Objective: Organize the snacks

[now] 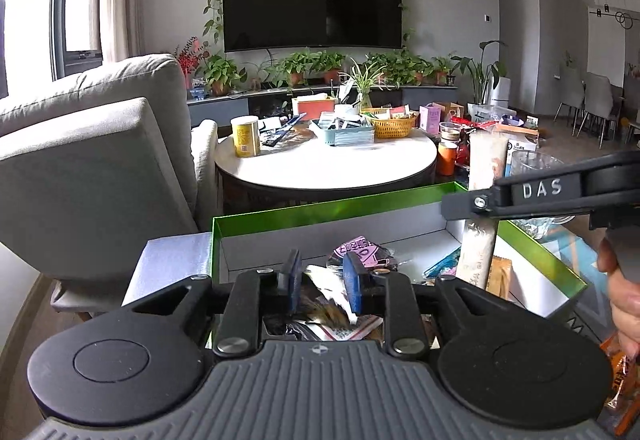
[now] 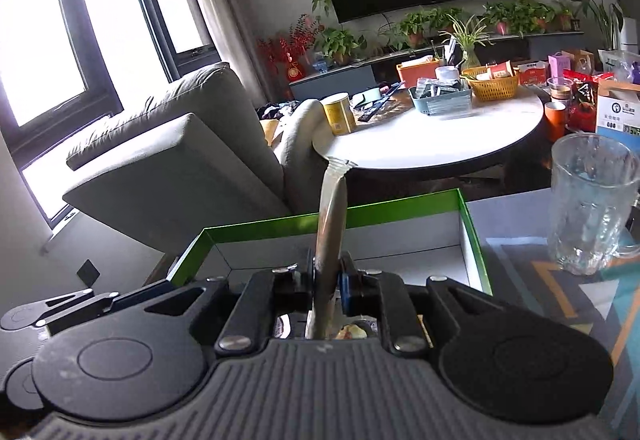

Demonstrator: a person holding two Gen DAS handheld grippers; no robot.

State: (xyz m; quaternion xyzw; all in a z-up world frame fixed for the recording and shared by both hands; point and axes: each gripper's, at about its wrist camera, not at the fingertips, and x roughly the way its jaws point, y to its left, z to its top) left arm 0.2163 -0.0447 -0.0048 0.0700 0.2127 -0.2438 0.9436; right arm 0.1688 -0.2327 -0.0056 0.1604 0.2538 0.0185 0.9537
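- Left gripper (image 1: 322,282): jaws apart over the green box (image 1: 304,214), snack packets (image 1: 362,252) loose between and beyond them, none pinched.
- Right gripper (image 2: 327,278): jaws close beside a tall upright snack packet (image 2: 330,228); grip uncertain.
- Glass mug (image 2: 592,200) right of them.

Daylight from blown-out window (image 2: 52,40); fisheye-bent edges; sharp focus.

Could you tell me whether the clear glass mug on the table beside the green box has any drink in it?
No, in the right wrist view the glass mug stands empty to the right of the green box.
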